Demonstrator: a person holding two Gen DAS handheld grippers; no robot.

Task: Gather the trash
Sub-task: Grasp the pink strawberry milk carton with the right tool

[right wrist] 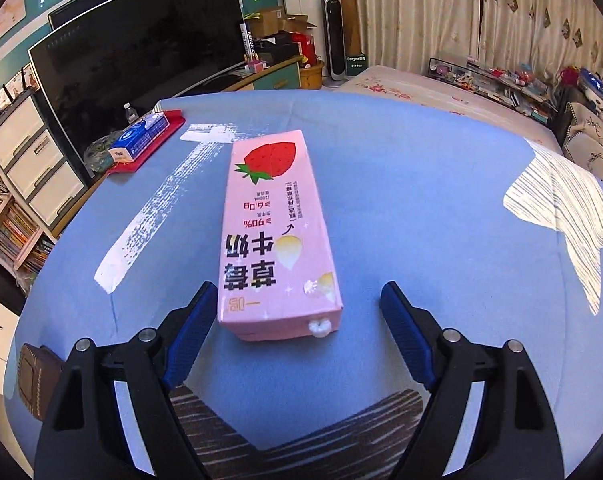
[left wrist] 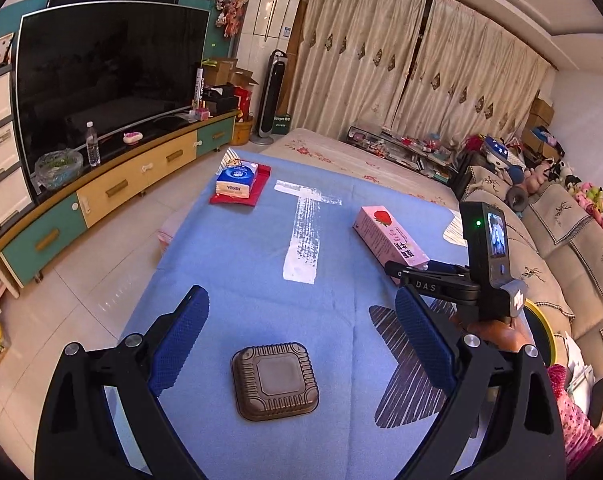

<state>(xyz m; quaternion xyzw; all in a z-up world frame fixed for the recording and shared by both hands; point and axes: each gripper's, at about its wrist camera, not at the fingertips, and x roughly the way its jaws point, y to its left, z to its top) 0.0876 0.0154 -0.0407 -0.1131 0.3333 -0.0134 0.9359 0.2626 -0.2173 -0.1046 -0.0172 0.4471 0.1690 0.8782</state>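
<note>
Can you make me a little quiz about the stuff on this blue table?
1. True or false: the right gripper has closed on the pink milk carton.
2. Which thing lies between the open fingers of the left gripper? A) tissue pack B) brown square tray C) water bottle
3. What fruit is drawn on the carton?

Key:
1. False; its fingers are open, either side of the carton's near end.
2. B, the brown square tray.
3. A strawberry.
</note>
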